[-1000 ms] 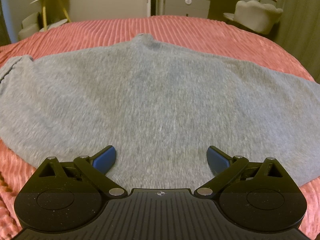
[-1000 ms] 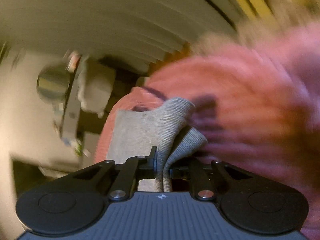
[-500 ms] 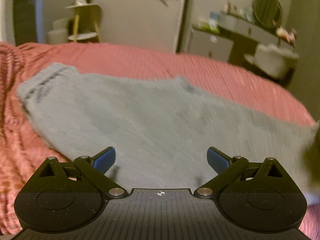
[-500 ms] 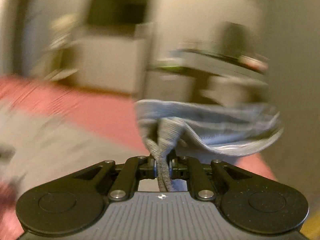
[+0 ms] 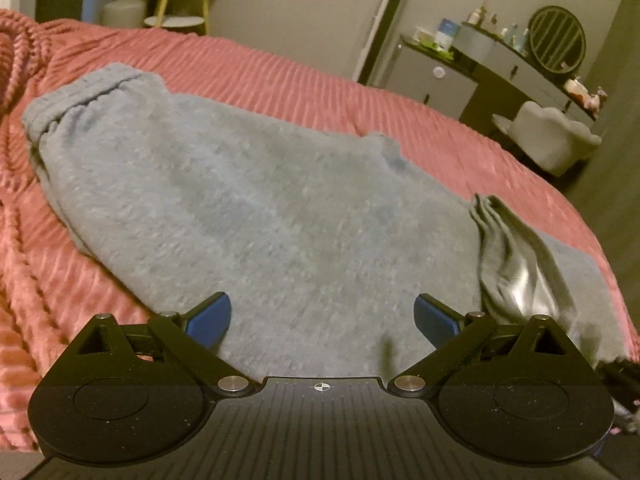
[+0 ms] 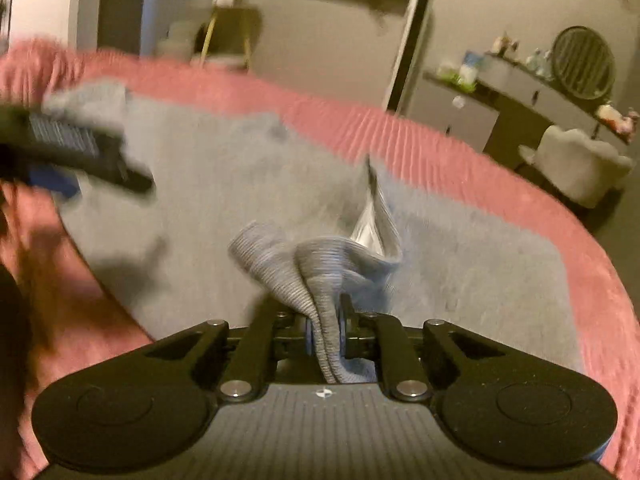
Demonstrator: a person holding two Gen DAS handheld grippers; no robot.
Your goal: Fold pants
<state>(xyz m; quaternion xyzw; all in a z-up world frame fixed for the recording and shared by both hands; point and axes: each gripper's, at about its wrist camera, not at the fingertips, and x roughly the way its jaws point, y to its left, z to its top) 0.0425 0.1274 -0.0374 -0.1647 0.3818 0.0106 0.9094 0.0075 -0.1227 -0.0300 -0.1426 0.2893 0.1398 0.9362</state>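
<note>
Grey sweatpants (image 5: 248, 200) lie across the pink bed, waistband (image 5: 80, 96) at the far left. My left gripper (image 5: 322, 320) is open and empty, its blue pads just above the near edge of the pants. My right gripper (image 6: 324, 332) is shut on the ribbed leg cuffs (image 6: 304, 268) and holds them lifted over the laid-out pants (image 6: 224, 176). The lifted leg end also shows in the left wrist view (image 5: 516, 264), at the right. The left gripper shows blurred in the right wrist view (image 6: 76, 152), at the far left.
A pink ribbed bedspread (image 5: 280, 76) covers the bed, bunched at the far left (image 5: 20, 56). Beyond the bed stand a dresser with bottles and a round mirror (image 5: 556, 40), a pale armchair (image 5: 548, 136) and a small side table (image 5: 176, 20).
My right gripper swung the leg cuffs from the right end of the bed up and over onto the pants. My left gripper shifted left and stayed open.
</note>
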